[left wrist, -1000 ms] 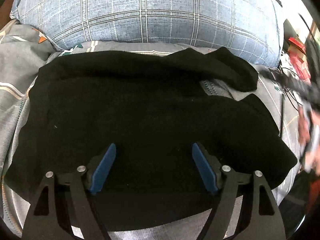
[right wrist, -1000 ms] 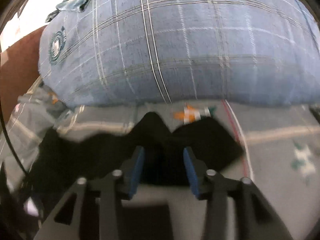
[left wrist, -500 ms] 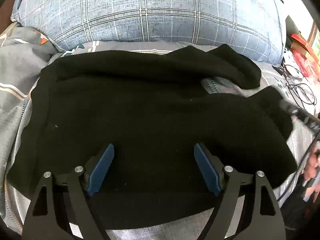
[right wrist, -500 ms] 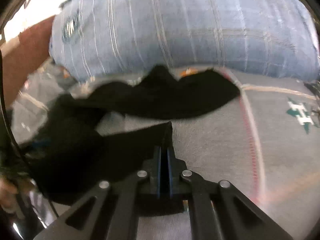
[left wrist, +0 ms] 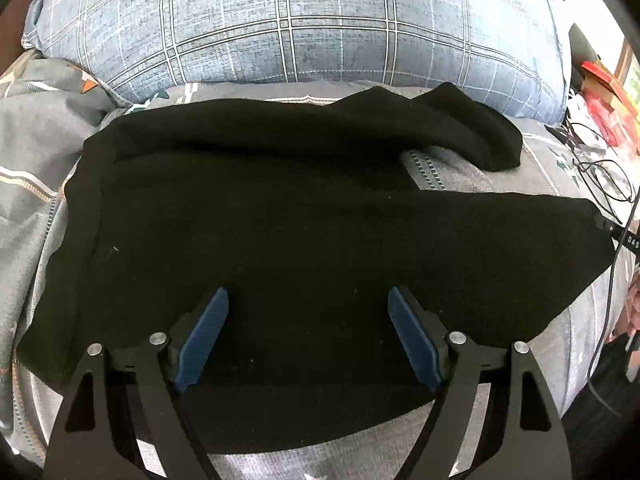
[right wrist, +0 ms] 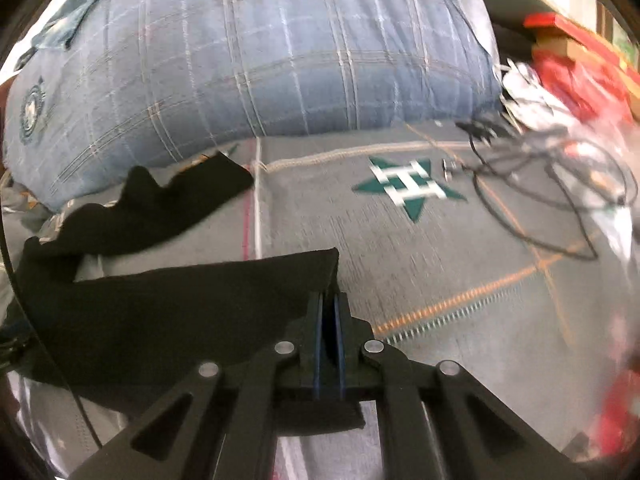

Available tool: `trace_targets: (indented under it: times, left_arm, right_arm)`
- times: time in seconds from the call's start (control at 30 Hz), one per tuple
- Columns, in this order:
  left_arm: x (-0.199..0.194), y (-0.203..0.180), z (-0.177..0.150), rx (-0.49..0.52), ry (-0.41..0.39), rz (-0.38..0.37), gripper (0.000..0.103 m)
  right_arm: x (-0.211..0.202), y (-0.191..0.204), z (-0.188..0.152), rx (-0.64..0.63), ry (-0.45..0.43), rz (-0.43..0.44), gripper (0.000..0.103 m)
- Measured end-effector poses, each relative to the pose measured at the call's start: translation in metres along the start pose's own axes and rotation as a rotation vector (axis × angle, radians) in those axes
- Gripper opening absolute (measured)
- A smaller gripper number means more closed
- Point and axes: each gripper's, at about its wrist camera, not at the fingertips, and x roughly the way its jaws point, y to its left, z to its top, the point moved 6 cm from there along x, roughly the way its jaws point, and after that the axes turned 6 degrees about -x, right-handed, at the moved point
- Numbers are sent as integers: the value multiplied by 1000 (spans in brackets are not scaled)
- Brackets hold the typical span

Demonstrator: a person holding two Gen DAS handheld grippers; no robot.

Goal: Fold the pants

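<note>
The left wrist view looks forward and down, close over the black fabric pants [left wrist: 300,232], with the blue plaid pillow [left wrist: 300,24] at 12 o'clock. The right wrist view sits lower, facing the same pillow [right wrist: 256,60]; both share pants [right wrist: 160,312] and grey patterned bedsheet [right wrist: 420,264].

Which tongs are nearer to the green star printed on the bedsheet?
Right. The right tongs, shut on the black pants leg end, sit just short of the green star. The left tongs hover open over the pants' middle, farther away.
</note>
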Motion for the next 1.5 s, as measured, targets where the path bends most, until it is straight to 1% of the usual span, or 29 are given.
trace_targets:
  times: [0.07,0.13,0.17,0.27,0.33,0.37,0.43,0.5,0.53,0.57,0.6,0.67,0.73,0.8,0.93,1.07,1.13,1.2,1.27,1.37,1.5]
  left_arm:
    - [1,-1,0,2,-4,5,84]
    - [2,-1,0,2,-10,8,85]
    - [2,-2,0,0,-14,9,85]
    - [1,-2,0,1,-20,13,85]
    - [-1,-1,0,-3,-20,13,85]
    - [-3,1,1,-10,-23,12,85]
    - [-8,6,2,-23,-30,12,85]
    - [-12,11,3,-36,-42,19,85]
    - [-16,15,4,-47,-54,24,85]
    - [-18,18,5,-54,-60,28,85]
    - [-20,21,5,-62,-66,31,85]
    - [-26,29,6,-75,-80,39,85]
    - [-31,35,5,-83,-96,55,85]
    - [-35,42,4,-92,-105,71,85]
    - [-39,59,0,-123,-113,94,85]
    - [-39,79,-9,-175,-118,105,85]
    - [-34,91,-16,-211,-106,104,85]
    - [-27,97,-21,-239,-83,95,85]
    - [-24,102,-25,-256,-76,66,85]
    - [-28,100,-22,-253,-86,58,85]
    - [-33,100,-8,-258,-111,57,85]
  right_arm:
    - [4,2,-3,-11,15,-13,4]
    - [12,8,-10,-26,55,-24,4]
    - [17,6,-8,-24,57,-22,5]
    - [10,1,-7,27,40,-6,13]
    - [-4,-1,-1,68,-2,30,19]
    - [-9,1,1,69,-15,39,19]
    - [-26,11,10,38,-64,66,20]
    - [-39,24,18,7,-109,94,28]
    - [-47,33,22,-6,-141,122,33]
    - [-51,40,25,-14,-163,149,35]
    - [-57,52,28,-23,-191,197,35]
    - [-58,68,30,-35,-202,253,41]
    - [-55,91,28,-66,-195,300,43]
    - [-49,114,23,-100,-174,329,43]
    - [-40,149,11,-130,-143,399,43]
    - [-29,180,-6,-182,-100,428,43]
    - [-20,191,-15,-208,-68,443,43]
    - [-10,200,-23,-222,-21,451,43]
    - [-5,202,-26,-227,-8,442,43]
    - [-10,205,-19,-235,-24,456,44]
    - [-19,208,-2,-247,-63,457,45]
